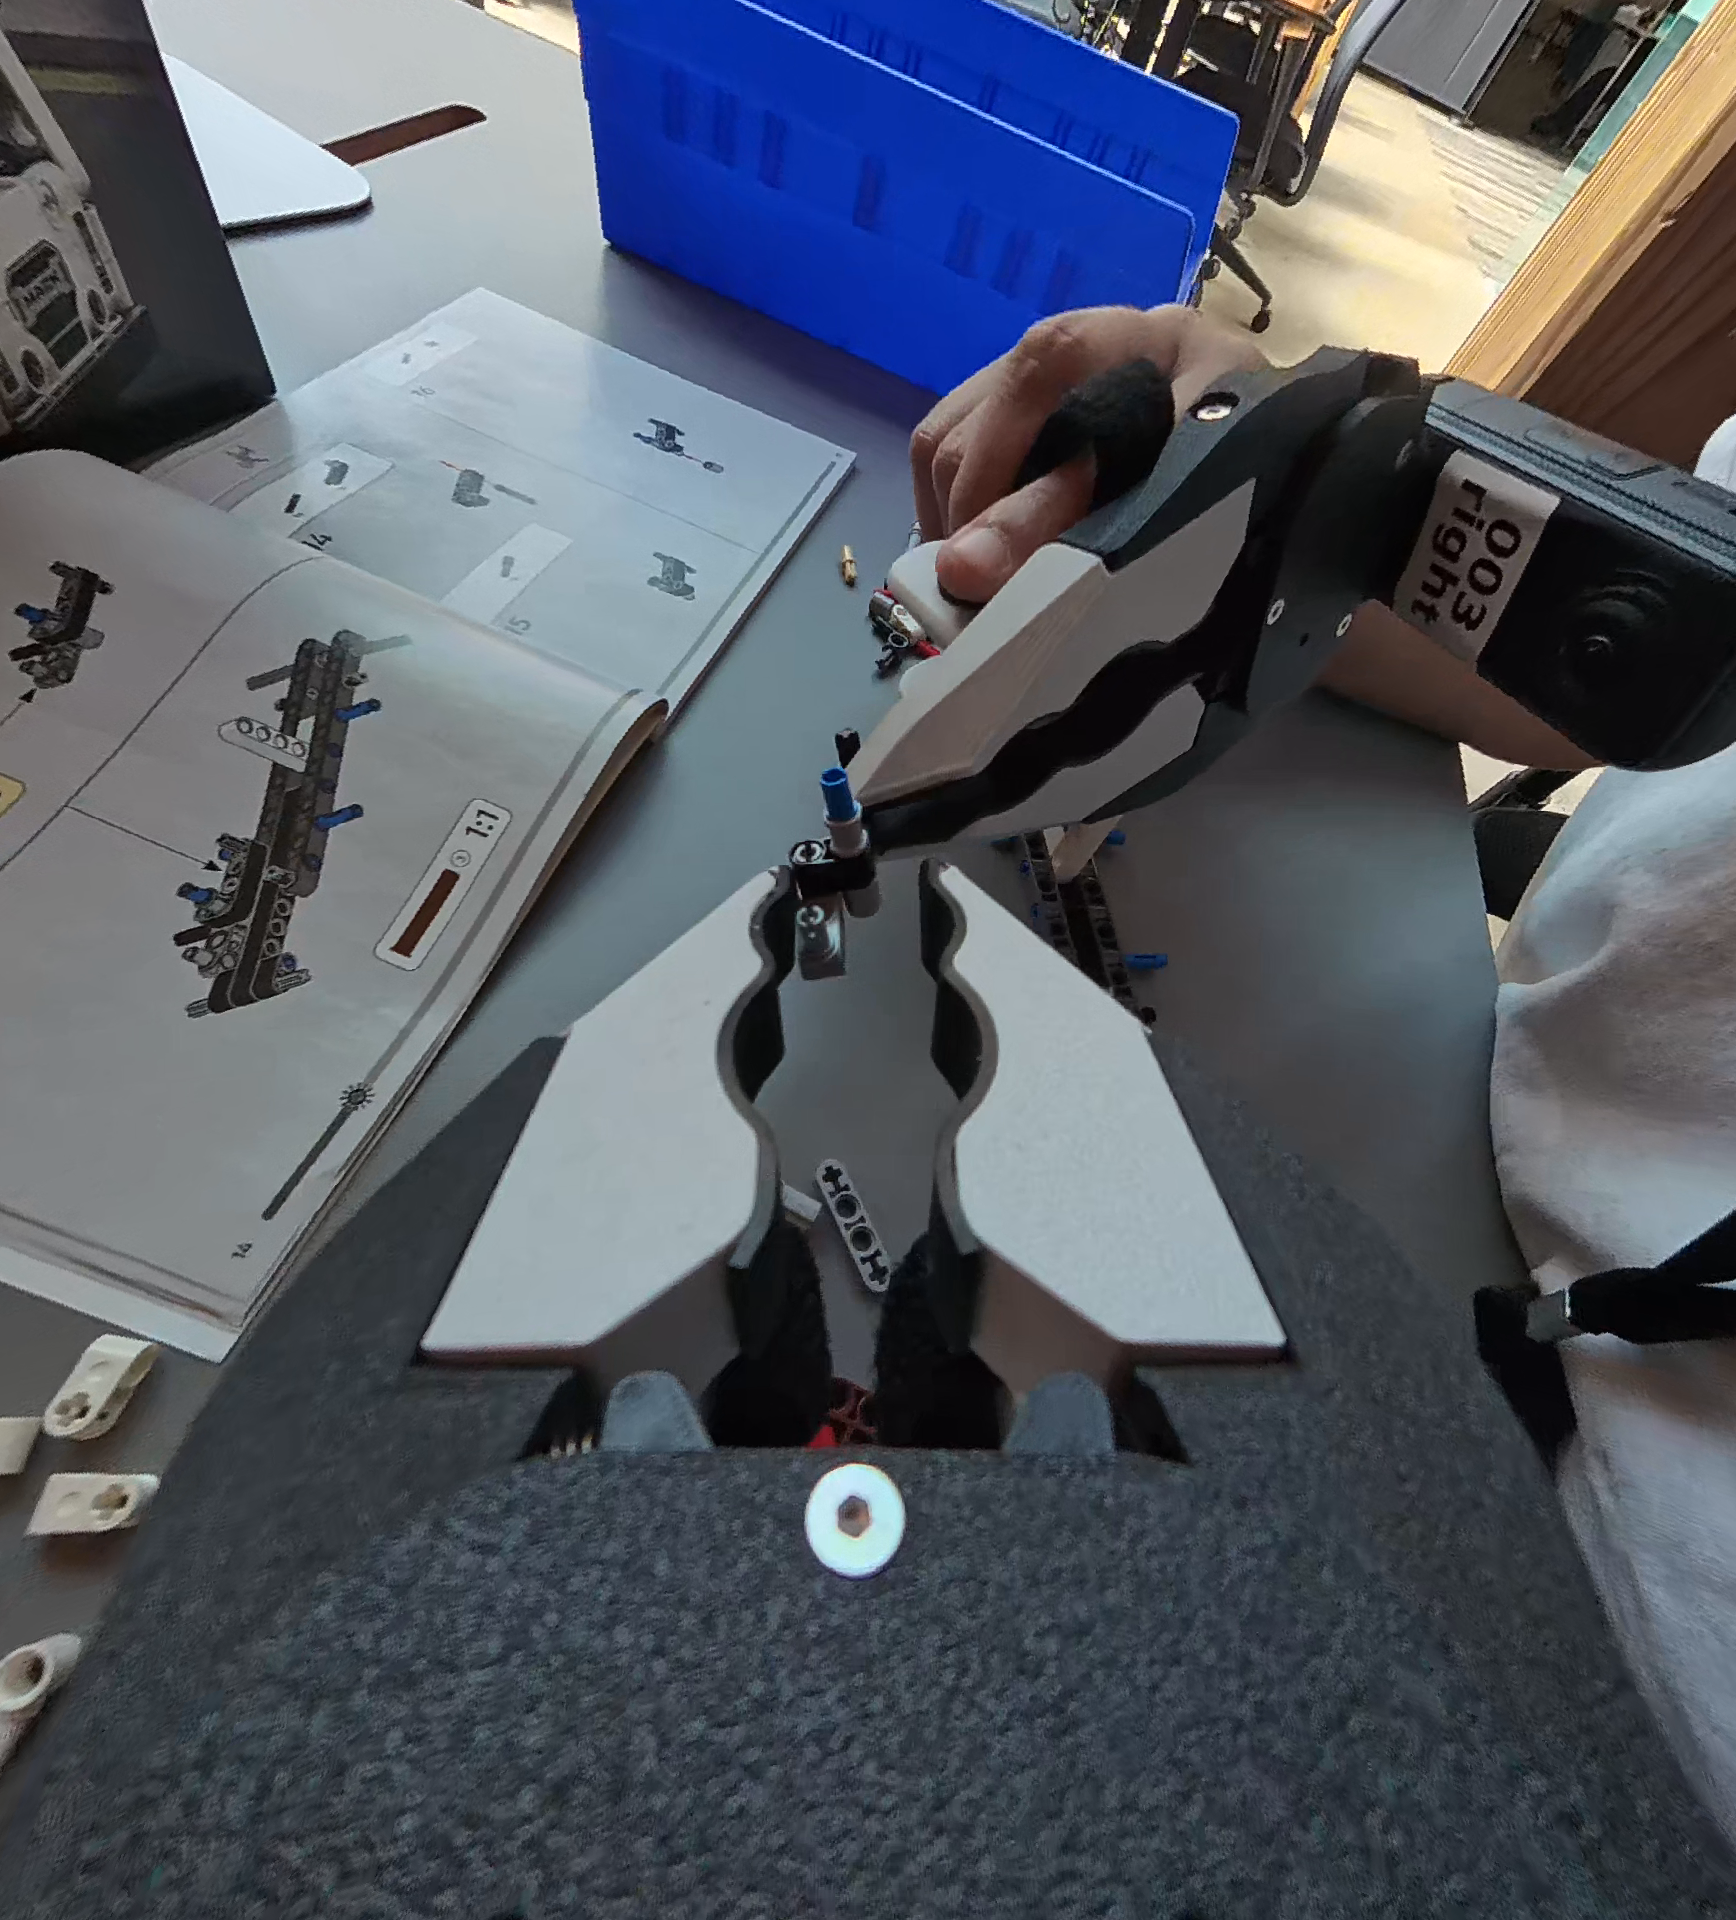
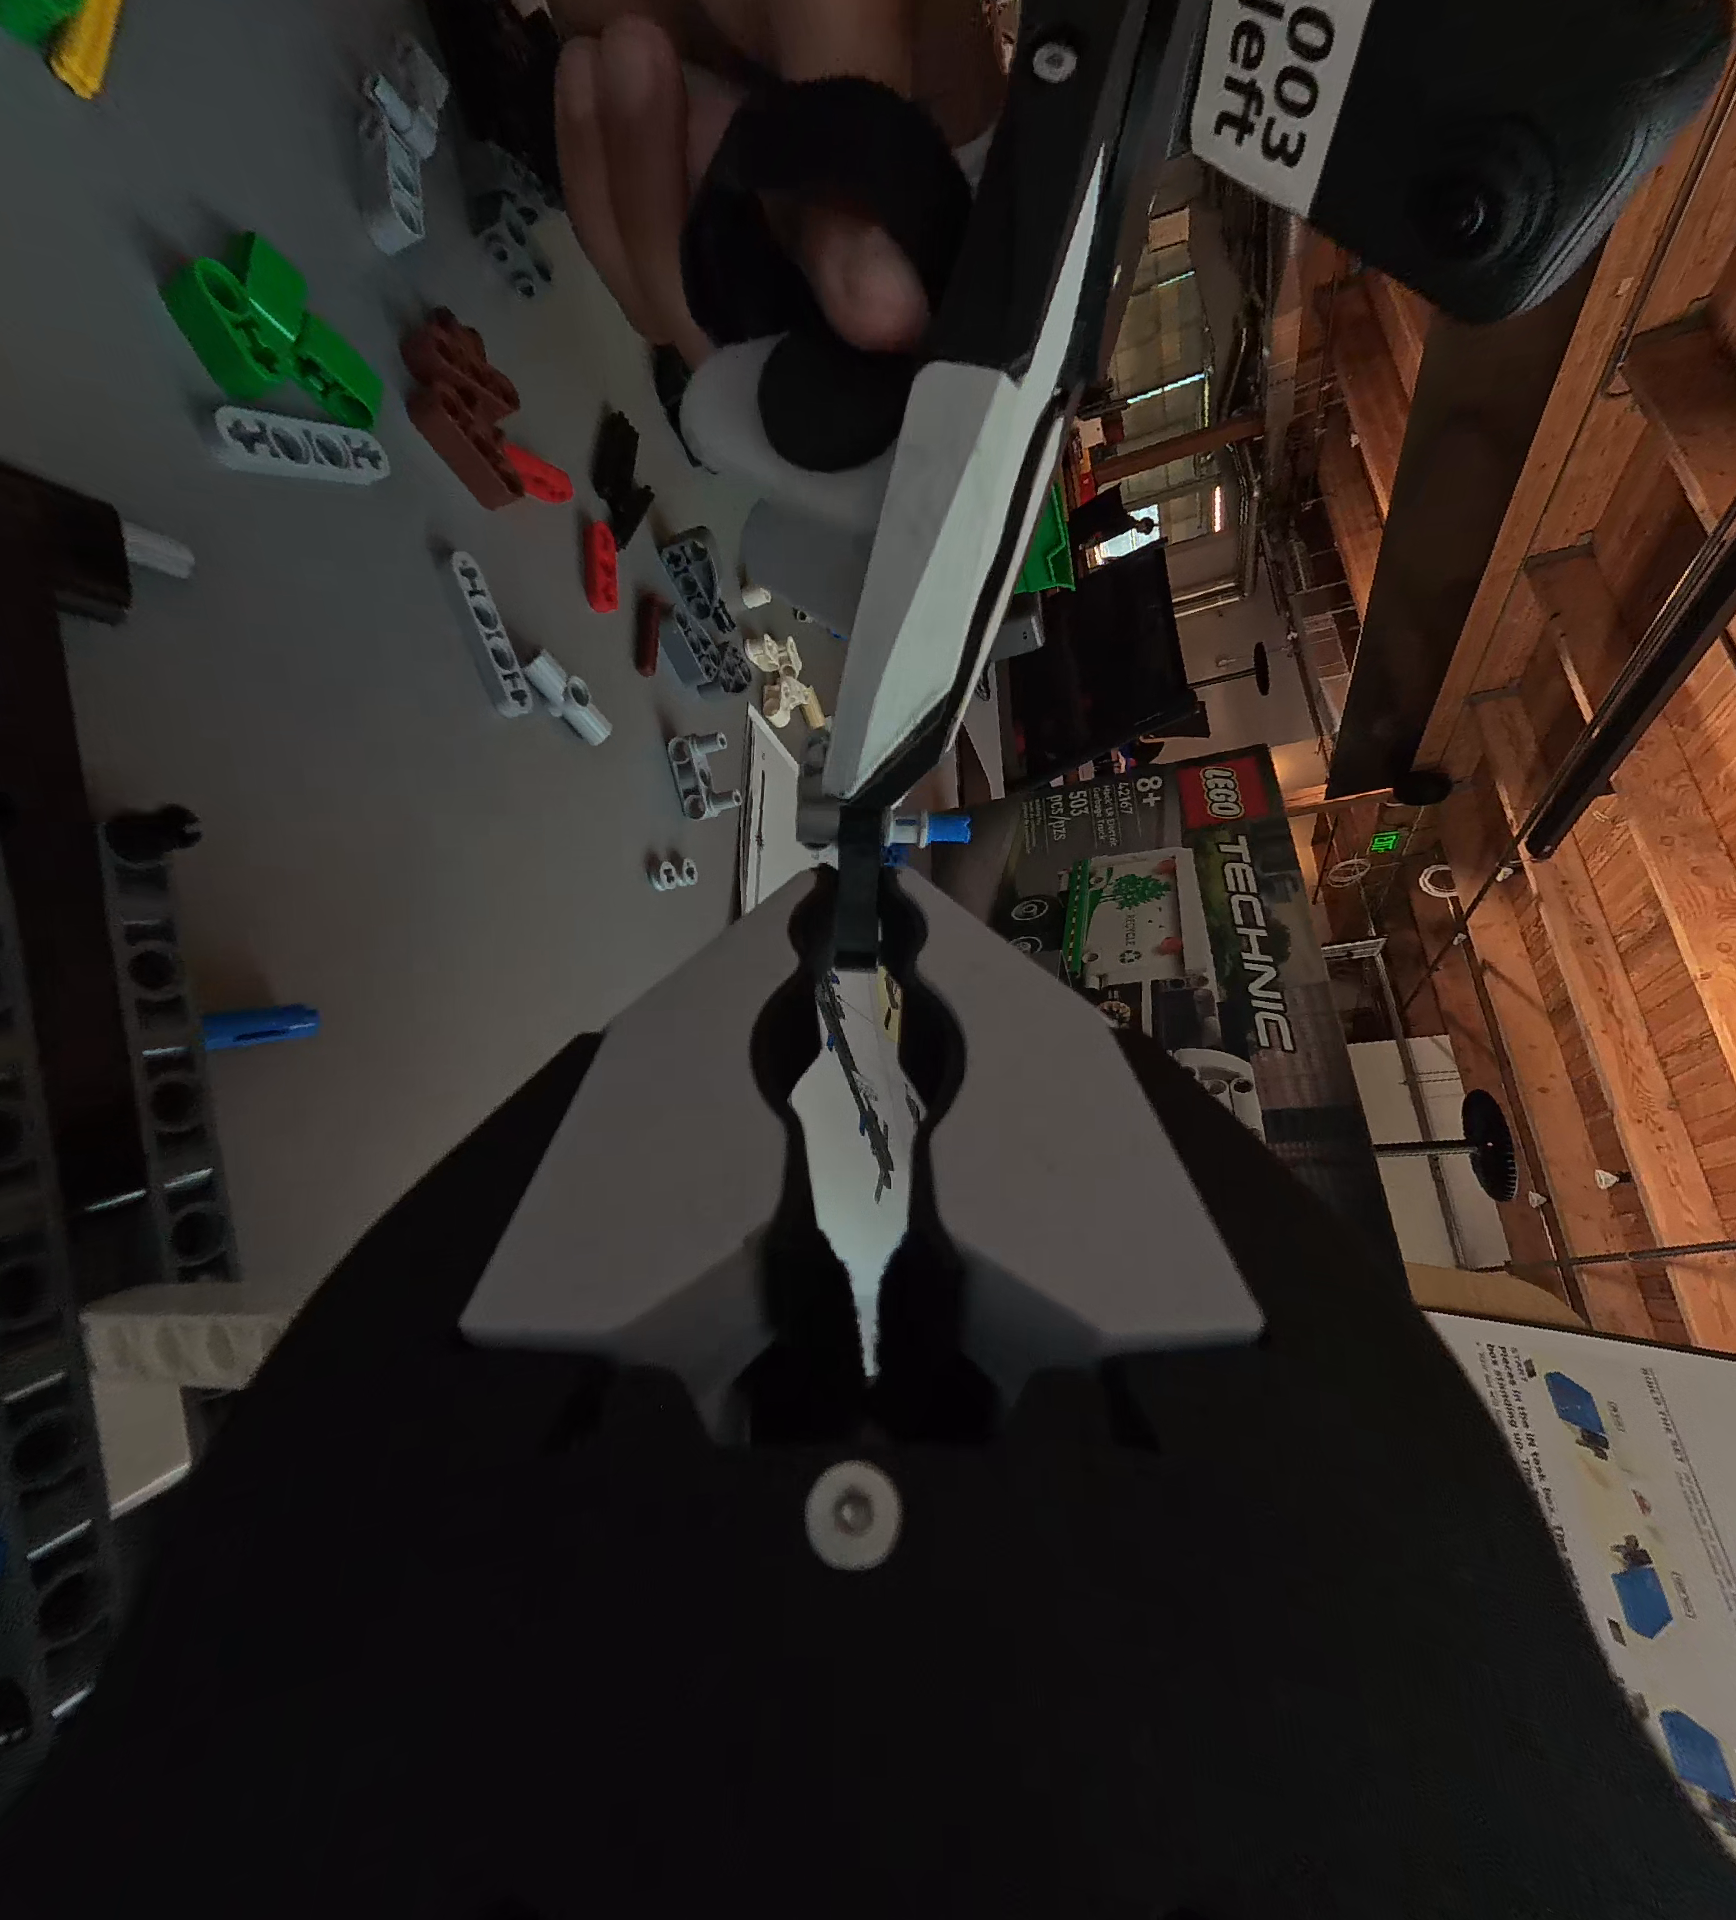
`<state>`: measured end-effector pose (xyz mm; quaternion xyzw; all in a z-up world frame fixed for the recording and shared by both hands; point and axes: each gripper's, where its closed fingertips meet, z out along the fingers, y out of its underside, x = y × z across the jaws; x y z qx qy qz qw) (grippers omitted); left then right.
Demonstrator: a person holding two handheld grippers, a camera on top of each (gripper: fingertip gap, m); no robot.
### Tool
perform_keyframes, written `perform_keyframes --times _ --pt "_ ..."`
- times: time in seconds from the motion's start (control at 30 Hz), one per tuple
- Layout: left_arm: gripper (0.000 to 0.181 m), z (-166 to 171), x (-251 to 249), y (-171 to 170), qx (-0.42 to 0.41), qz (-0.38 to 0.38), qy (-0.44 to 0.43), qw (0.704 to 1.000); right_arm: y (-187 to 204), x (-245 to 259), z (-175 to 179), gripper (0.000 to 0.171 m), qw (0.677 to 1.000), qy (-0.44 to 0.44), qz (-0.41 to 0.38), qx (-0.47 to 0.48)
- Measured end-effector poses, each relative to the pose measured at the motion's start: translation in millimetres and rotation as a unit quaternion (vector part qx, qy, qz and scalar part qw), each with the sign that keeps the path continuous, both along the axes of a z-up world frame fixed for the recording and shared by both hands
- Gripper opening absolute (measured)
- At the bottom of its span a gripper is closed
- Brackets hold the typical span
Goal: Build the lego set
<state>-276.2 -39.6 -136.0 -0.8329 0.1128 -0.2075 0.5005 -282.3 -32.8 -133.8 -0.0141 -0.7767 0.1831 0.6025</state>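
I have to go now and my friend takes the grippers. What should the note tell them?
Right gripper: shut on the small assembly, a black connector with a blue pin.
Left gripper: slightly parted; its left finger touches the assembly's grey end. I cannot tell if it grips.
The long beam frame lies beside the right gripper. Loose parts are spread on the table; the manual lies open on the left.
Done: the frame is started and the small assembly is partly built.
Left: finish the assembly, probably add it to the frame, then keep building.

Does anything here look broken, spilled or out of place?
Nothing looks broken or spilled. The loose pieces scattered over the table suit a build in progress. Both grippers meet at one small black connector with a blue pin.
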Motion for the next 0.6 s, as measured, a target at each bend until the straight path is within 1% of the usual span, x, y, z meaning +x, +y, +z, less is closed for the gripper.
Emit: perform_keyframes --times 0.17,0.3,0.5,0.6 --pt "0.020 5.0 0.3 1.4 0.013 0.005 0.007 1.000 -2.8 -0.3 -4.1 0.004 1.000 -0.001 -0.002 0.029" --pt "0.006 1.4 -1.9 0.5 0.012 0.010 0.032 0.999 -5.1 0.4 -6.0 0.004 0.999 -0.003 0.001 0.035" --pt "0.006 1.7 -2.2 -0.9 0.012 0.009 0.036 0.999 -5.3 0.0 -6.2 0.004 0.999 -0.001 -0.004 0.041" --pt "0.004 6.0 -2.0 0.0 0.023 0.014 0.028 0.999 -3.9 -0.6 -2.7 0.004 0.999 0.012 -0.025 0.036"
